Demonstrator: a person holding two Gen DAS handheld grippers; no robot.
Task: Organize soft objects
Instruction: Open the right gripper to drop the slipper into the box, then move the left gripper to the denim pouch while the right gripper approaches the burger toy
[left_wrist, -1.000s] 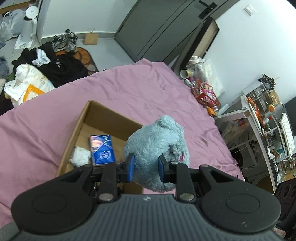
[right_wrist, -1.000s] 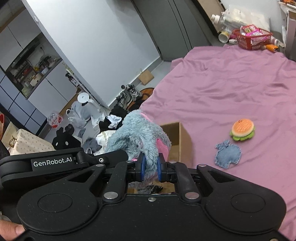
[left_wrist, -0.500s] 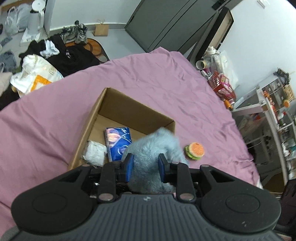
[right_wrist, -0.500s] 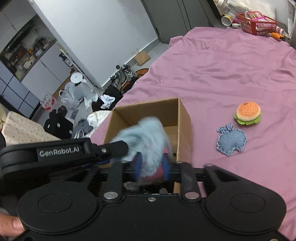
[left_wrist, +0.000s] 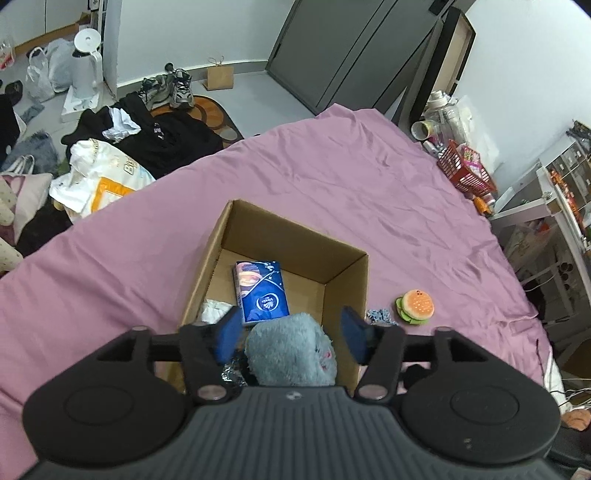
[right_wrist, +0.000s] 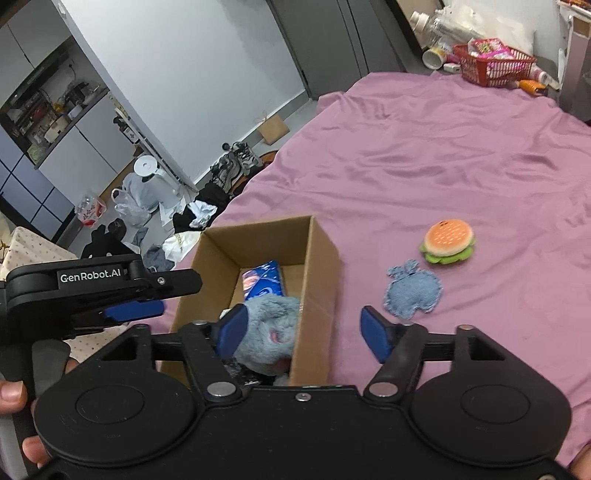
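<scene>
Both wrist fisheyes hang close above the near end of the open brown cardboard box (left_wrist: 343, 266) (right_wrist: 317, 258) on the purple bedsheet, looking down and forward. The right view sits rightward of the box; both share its interior.

A bed (left_wrist: 332, 192) under a wrinkled purple sheet fills the middle of the room. Past its far corner a red basket (left_wrist: 466, 170) stands full of packets. On the floor to the left lie a heap of black clothes (left_wrist: 162, 136), a pair of sneakers (left_wrist: 173, 86), a white kettle (left_wrist: 88, 55) and a small brown paper bag (left_wrist: 219, 75).
</scene>
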